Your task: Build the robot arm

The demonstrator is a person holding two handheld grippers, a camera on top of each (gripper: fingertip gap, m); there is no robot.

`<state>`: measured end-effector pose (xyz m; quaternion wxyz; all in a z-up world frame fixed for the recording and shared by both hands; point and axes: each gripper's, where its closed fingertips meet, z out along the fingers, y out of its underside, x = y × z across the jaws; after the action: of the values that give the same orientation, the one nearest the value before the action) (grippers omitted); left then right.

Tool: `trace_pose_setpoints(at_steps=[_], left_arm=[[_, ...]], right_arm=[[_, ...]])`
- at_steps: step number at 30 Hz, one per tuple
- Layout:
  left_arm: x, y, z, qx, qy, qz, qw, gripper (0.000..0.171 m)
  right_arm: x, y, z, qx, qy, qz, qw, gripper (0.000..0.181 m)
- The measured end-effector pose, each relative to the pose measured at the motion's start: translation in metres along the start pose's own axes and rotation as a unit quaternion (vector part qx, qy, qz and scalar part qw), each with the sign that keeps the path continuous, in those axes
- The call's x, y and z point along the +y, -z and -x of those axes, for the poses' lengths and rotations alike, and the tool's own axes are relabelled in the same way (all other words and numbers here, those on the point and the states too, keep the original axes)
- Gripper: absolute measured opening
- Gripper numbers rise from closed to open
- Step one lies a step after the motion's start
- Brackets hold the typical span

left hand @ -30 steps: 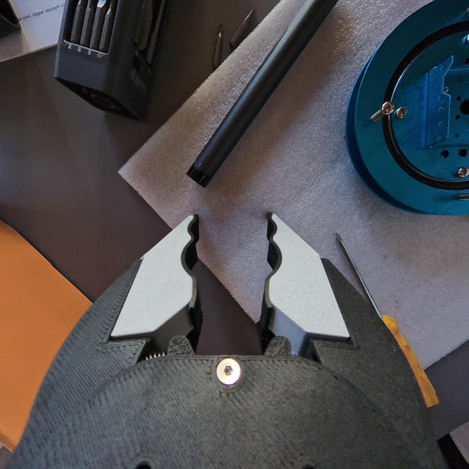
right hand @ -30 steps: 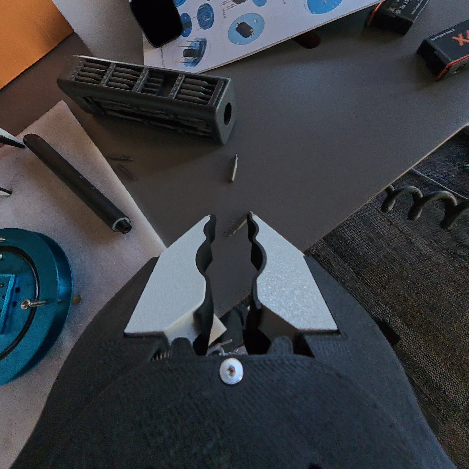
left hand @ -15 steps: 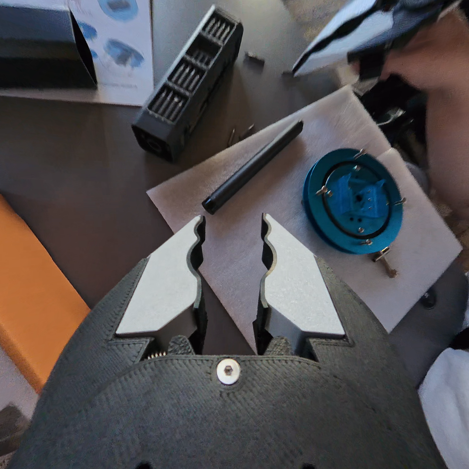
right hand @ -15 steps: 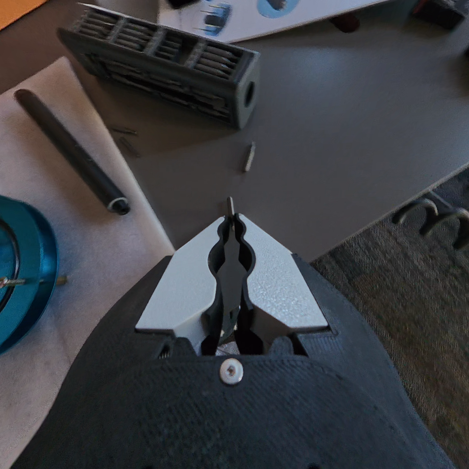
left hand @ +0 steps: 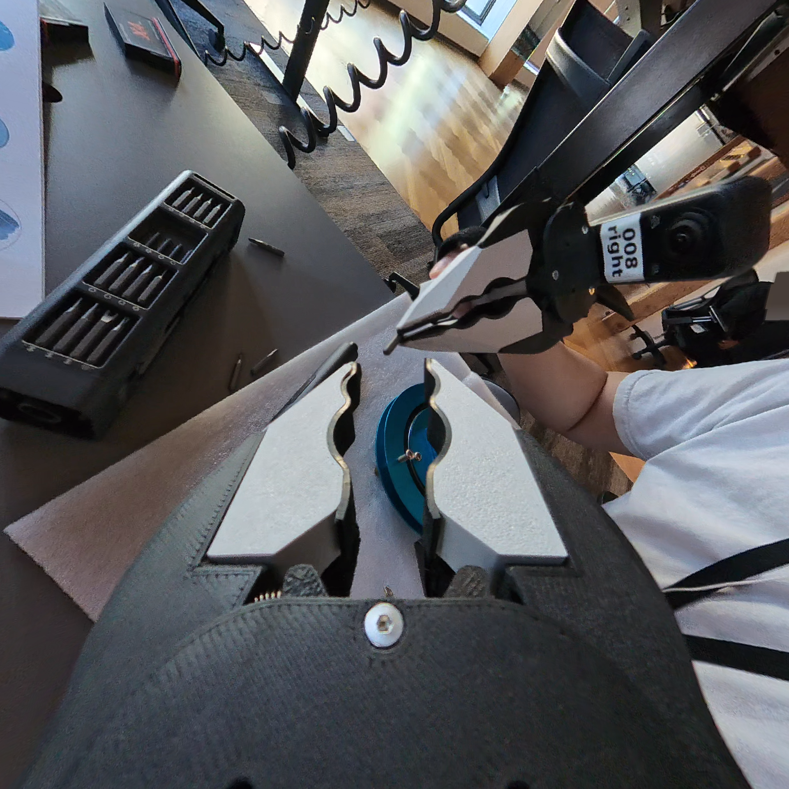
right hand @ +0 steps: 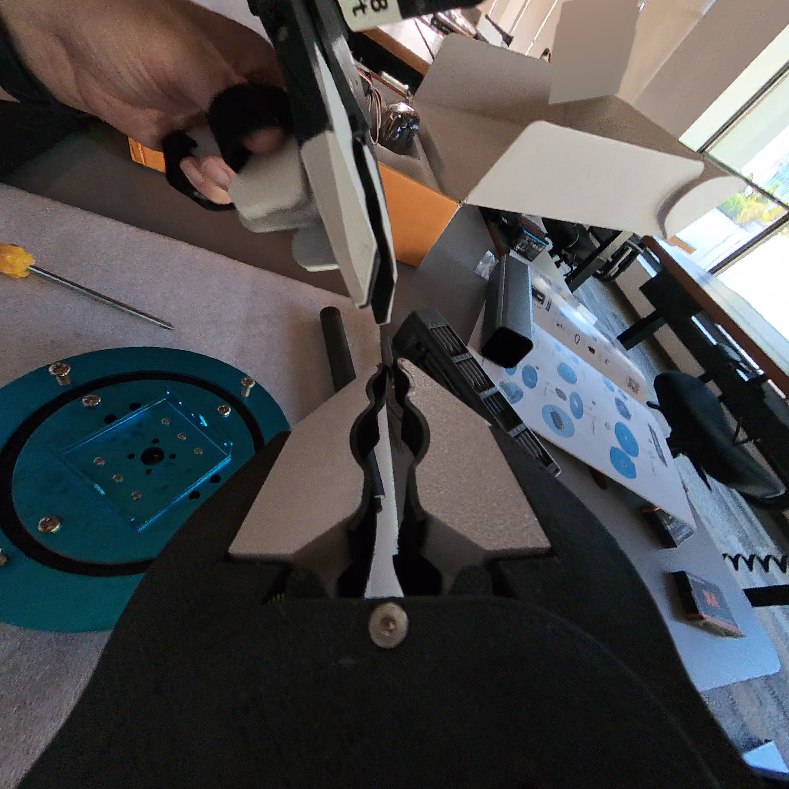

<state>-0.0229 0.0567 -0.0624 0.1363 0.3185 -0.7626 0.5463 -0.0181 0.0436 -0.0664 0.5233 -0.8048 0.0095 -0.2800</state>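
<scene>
My right gripper is shut on a small dark screwdriver bit, whose end sticks out past the tips. It also shows in the left wrist view, held in the air just beyond my left gripper, which is open and empty. The left gripper hangs tip-down close above the bit. Below both lies a black screwdriver handle on a grey foam mat, beside a blue round metal plate with several screws.
A black bit case lies on the dark table, with loose bits near it. A yellow-handled screwdriver lies on the foam. A printed sheet, a dark sleeve box and an orange box lie beyond. The table edge is near. Only a small space, under 4 cm, lies between the two pairs of fingers. My left gripper's tips are some 8 cm from the black screwdriver handle. Both grippers' tips are roughly 11 cm from the blue round metal plate.
My right gripper shut on a bit on the table, lifted it and swung over the foam. My left gripper rose from the foam and tilted to face the right gripper, still open.
</scene>
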Motion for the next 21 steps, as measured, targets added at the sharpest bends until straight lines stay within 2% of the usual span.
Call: trace_pose_setpoints(at_steps=[5, 9, 13, 16, 19, 21], left_arm=[[-0.001, -0.004, -0.001, 0.015, 0.013, -0.014, 1.000, 0.022], [0.009, -0.005, 0.013, -0.017, 0.008, 0.010, 1.000, 0.019], [0.016, -0.003, 0.025, -0.046, 0.002, 0.018, 0.999, 0.017], [0.022, -0.002, 0.027, -0.040, 0.008, 0.021, 0.999, 0.016], [0.028, -0.002, 0.030, -0.046, 0.001, 0.031, 0.998, 0.015], [0.032, -0.001, 0.032, -0.055, -0.006, 0.036, 0.998, 0.015]], right_arm=[[-0.007, -0.003, 0.003, 0.002, 0.019, -0.009, 1.000, 0.000], [0.013, -0.009, -0.001, -0.001, 0.006, 0.031, 1.000, 0.000], [0.051, 0.004, -0.038, 0.022, -0.074, 0.086, 0.993, 0.000], [0.067, 0.008, -0.052, -0.034, -0.149, 0.092, 0.984, 0.012], [0.080, -0.005, -0.065, -0.051, -0.187, 0.113, 0.975, 0.012], [0.089, -0.016, -0.061, -0.076, -0.198, 0.139, 0.967, 0.017]])
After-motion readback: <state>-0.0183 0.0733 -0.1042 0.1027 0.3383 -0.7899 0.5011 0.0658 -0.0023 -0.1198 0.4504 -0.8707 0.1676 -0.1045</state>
